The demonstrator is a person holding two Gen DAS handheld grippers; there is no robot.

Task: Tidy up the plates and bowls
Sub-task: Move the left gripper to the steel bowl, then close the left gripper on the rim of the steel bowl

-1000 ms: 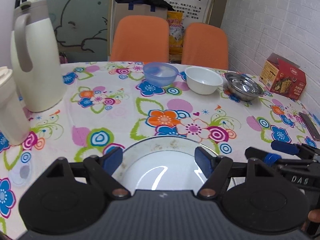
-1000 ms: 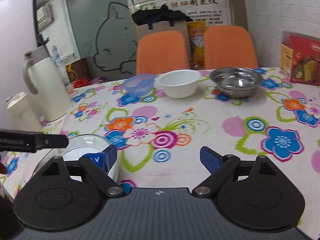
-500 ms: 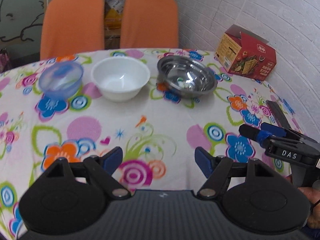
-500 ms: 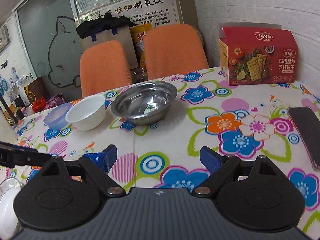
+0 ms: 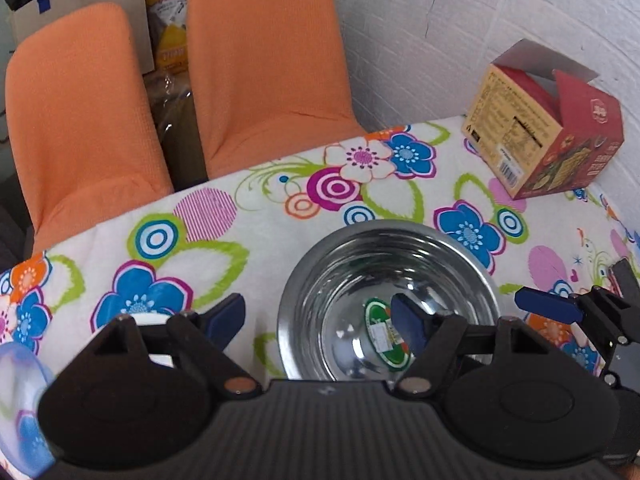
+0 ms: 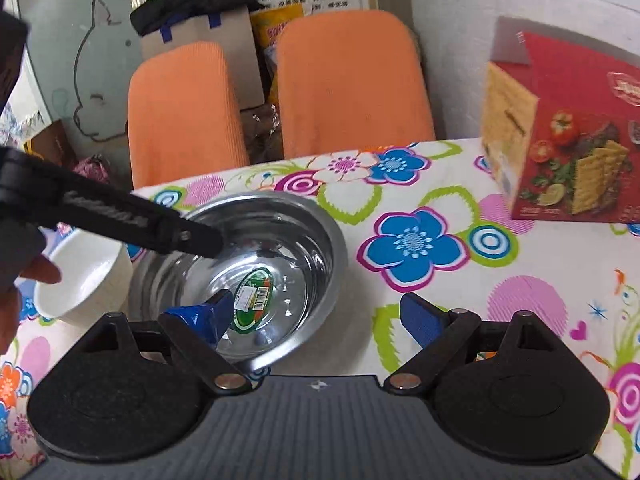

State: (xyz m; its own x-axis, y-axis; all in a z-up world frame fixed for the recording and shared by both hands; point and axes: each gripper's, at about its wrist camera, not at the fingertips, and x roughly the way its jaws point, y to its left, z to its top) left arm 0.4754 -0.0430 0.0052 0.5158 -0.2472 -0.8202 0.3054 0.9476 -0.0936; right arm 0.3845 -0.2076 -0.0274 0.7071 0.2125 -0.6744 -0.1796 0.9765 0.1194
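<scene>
floral tablecloth | orange chairs | white brick wall

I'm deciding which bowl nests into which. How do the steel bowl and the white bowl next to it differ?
The steel bowl is shiny metal and mirror-like; the white bowl is matte and opaque. The steel bowl looks wider and shallower, the white bowl narrower with steeper walls. The steel bowl has a green label stuck inside its bottom; the white bowl's visible interior is plain. Both stand upright and empty, side by side on the floral tablecloth.
</scene>
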